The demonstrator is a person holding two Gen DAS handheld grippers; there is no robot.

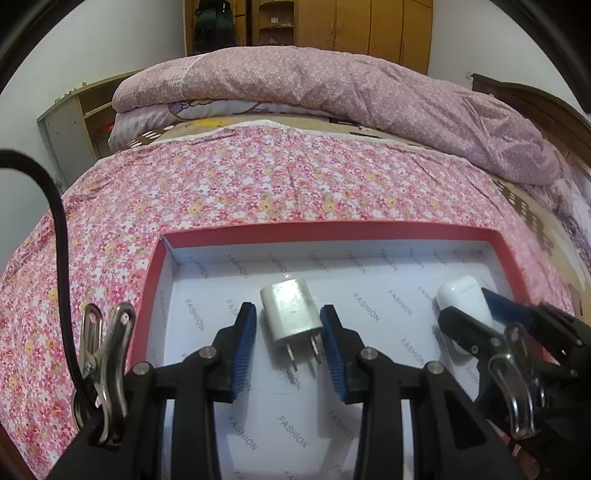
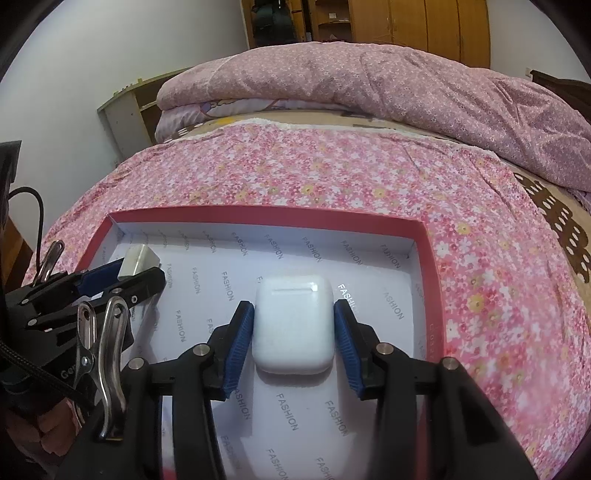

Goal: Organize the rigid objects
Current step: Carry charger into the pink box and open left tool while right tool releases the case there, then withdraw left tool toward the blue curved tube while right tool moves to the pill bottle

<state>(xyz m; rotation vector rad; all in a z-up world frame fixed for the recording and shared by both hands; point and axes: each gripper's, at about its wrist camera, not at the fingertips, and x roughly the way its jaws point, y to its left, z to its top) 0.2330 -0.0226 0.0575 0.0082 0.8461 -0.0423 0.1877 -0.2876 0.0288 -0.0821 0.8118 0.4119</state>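
Note:
A red-rimmed box [image 1: 332, 230] with a white FASHION-printed lining lies on the bed. A white plug adapter [image 1: 290, 310] lies in it, prongs toward me, between the fingers of my left gripper [image 1: 288, 343]; small gaps show on both sides. A white earbud case [image 2: 293, 326] lies in the box [image 2: 266, 214] between the fingers of my right gripper [image 2: 293, 345]; the left pad touches it, the right pad stands slightly off. The right gripper [image 1: 476, 314] and case [image 1: 463, 297] also show in the left wrist view, the left gripper [image 2: 122, 275] and adapter [image 2: 138, 262] in the right wrist view.
The box sits on a pink flowered bedspread [image 1: 258, 184]. A rolled pink quilt [image 1: 332, 88] lies across the far side of the bed. A wooden wardrobe [image 1: 369, 26] and a shelf unit [image 1: 74, 118] stand behind. A black cable [image 1: 59, 221] hangs at left.

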